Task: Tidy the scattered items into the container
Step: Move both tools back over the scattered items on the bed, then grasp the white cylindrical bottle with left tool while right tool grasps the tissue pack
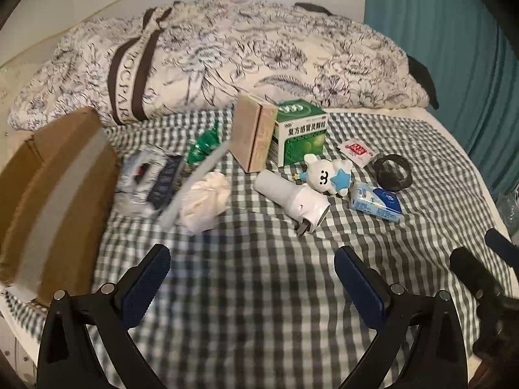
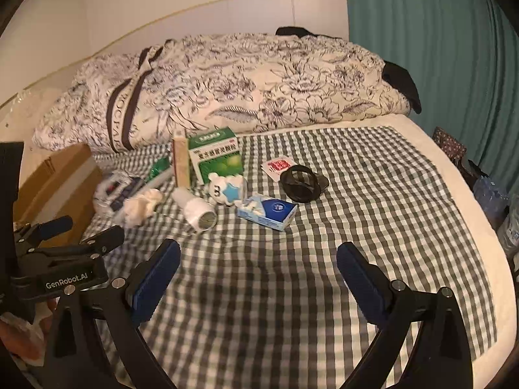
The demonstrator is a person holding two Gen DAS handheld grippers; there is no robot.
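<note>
A bed is covered with a green-and-white checked cloth point(image 1: 259, 259), flat and slightly wrinkled, with a floral quilt point(image 1: 227, 55) bunched across the upper part of both views. A brown cardboard box point(image 1: 55, 188), taped along its flap, is seen at the left edge of the left view. The scattered items are gathered mid-frame: a green medicine carton point(image 1: 300, 136), a white cylindrical flashlight point(image 1: 292, 201), a glossy bear figurine point(image 1: 327, 175), a blue tissue pack point(image 1: 376, 202), a black ring-shaped strap point(image 1: 392, 173) and a crumpled white cloth point(image 1: 204, 202). Both the left gripper point(image 1: 253, 288) and the right gripper point(image 2: 258, 282) are held with fingers spread wide, empty, below the items and well apart from them.
</note>
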